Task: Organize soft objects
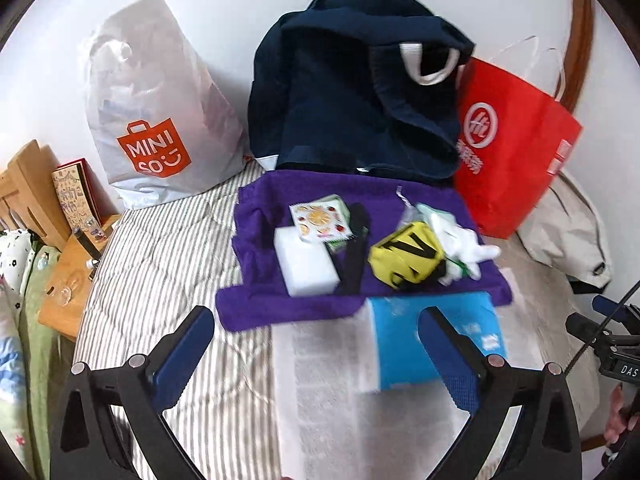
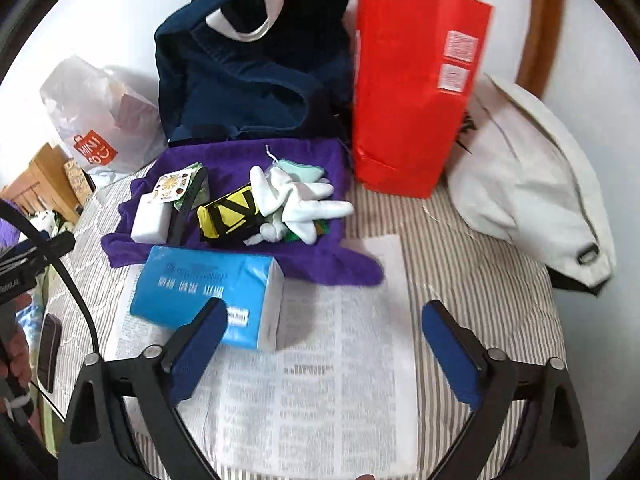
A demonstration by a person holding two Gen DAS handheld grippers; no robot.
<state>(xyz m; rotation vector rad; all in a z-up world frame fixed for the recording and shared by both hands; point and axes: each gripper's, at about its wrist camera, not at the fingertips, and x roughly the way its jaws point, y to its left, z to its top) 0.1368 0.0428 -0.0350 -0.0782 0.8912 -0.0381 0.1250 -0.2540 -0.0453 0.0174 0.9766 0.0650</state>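
Purple towel (image 1: pixel 296 308) lies on the striped bed, piled with a white sponge block (image 1: pixel 306 262), a yellow pouch (image 1: pixel 406 254) and white gloves (image 1: pixel 460 246); my left gripper (image 1: pixel 316 344) hangs spread wide and empty above its near edge, the blue tissue pack (image 1: pixel 460 320) just beside. From my right gripper (image 2: pixel 324 332), likewise released and empty over the newspaper (image 2: pixel 320 400), the gloves (image 2: pixel 304 204) sit loosely. If I lift the towel unevenly, I judge the pile could slide off.
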